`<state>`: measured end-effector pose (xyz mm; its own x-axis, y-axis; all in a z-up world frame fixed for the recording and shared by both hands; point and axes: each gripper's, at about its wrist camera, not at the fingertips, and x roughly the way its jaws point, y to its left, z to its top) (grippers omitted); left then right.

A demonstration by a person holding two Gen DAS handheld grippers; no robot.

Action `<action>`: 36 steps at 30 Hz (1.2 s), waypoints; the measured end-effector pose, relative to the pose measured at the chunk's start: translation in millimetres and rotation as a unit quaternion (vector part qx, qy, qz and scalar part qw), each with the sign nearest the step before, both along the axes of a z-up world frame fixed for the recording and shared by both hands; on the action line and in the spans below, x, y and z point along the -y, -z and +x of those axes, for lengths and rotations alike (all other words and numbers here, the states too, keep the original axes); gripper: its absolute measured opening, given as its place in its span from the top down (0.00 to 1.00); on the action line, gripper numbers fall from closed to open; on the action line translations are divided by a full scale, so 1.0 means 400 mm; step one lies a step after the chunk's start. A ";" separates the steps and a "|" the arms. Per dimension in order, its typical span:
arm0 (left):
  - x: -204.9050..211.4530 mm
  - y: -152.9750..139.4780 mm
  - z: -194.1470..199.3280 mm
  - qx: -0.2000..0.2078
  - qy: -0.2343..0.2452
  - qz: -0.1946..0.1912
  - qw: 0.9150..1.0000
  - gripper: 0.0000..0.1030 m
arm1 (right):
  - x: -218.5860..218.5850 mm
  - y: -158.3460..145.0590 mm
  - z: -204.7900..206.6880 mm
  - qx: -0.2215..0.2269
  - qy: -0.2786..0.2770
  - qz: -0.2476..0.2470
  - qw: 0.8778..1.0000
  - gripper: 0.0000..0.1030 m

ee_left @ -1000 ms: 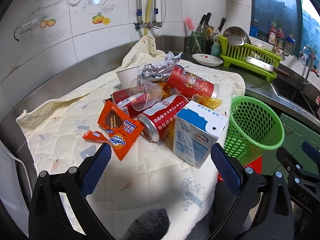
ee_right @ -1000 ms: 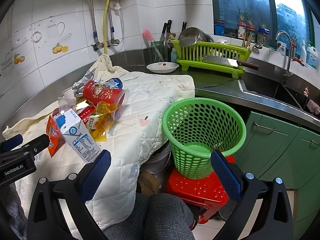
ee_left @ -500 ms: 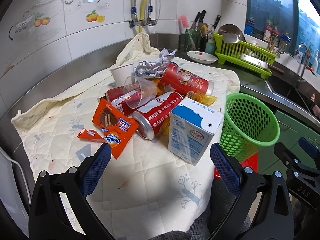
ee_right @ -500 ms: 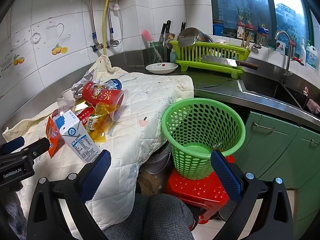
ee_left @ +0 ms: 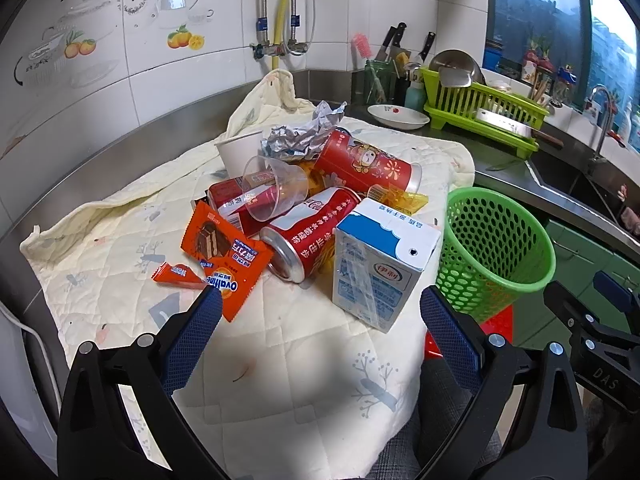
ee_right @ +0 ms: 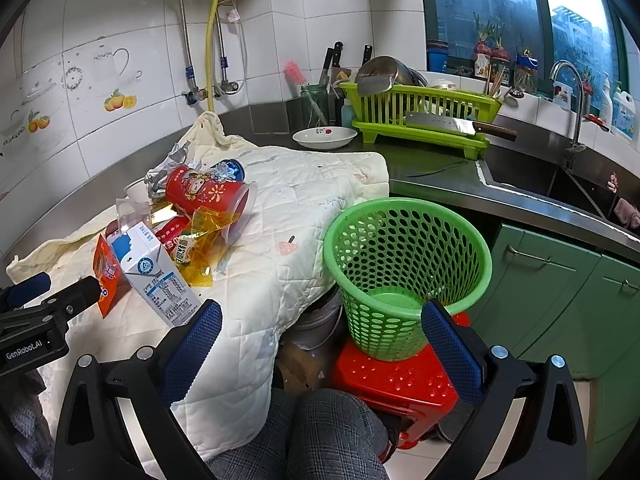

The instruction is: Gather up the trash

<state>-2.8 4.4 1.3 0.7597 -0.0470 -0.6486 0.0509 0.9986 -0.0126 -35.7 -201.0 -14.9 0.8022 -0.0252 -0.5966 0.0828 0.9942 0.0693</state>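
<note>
A heap of trash lies on a cream quilted cloth (ee_left: pixel 280 360): a blue-and-white milk carton (ee_left: pixel 380 264), a red cola can (ee_left: pixel 312 236) on its side, an orange Ovaltine wrapper (ee_left: pixel 224 256), a clear plastic cup (ee_left: pixel 276 192), a red printed paper cup (ee_left: pixel 368 166), crumpled foil (ee_left: pixel 300 136) and a yellow wrapper (ee_left: pixel 396 196). An empty green mesh basket (ee_right: pixel 404 272) stands on a red stool (ee_right: pixel 396 380) right of the cloth. My left gripper (ee_left: pixel 320 320) hangs open just before the carton and wrapper. My right gripper (ee_right: pixel 320 324) is open, near the basket's left side.
A white bowl (ee_right: pixel 324 136), a green dish rack (ee_right: pixel 424 116) with a cleaver (ee_right: pixel 456 126), knives and a sink (ee_right: pixel 540 184) sit on the steel counter behind. Green cabinet doors (ee_right: pixel 560 300) stand at right. A person's checked trouser leg (ee_right: pixel 320 436) is below.
The left gripper has risen a little and drawn slightly closer to the trash heap. The right gripper has barely moved. Both stay open and empty.
</note>
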 end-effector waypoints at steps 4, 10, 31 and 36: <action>0.002 -0.002 -0.002 0.000 0.002 -0.001 1.000 0.06 | 0.001 0.000 -0.001 0.001 0.000 0.000 1.000 0.06; 0.003 -0.005 -0.001 0.001 0.003 0.000 1.000 0.06 | -0.001 0.002 0.000 0.002 0.000 0.001 1.000 0.06; 0.004 -0.014 0.000 0.015 0.011 0.010 1.000 0.06 | -0.004 0.001 0.003 0.003 -0.004 -0.002 1.000 0.06; -0.001 -0.014 0.005 0.015 0.008 0.011 1.000 0.06 | -0.007 0.003 0.010 0.003 -0.008 -0.004 1.000 0.06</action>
<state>-0.8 4.7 6.9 0.7786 -0.0461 -0.6258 0.0675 0.9977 0.0105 -31.7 -198.3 -16.1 0.8057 -0.0171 -0.5921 0.0672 0.9958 0.0627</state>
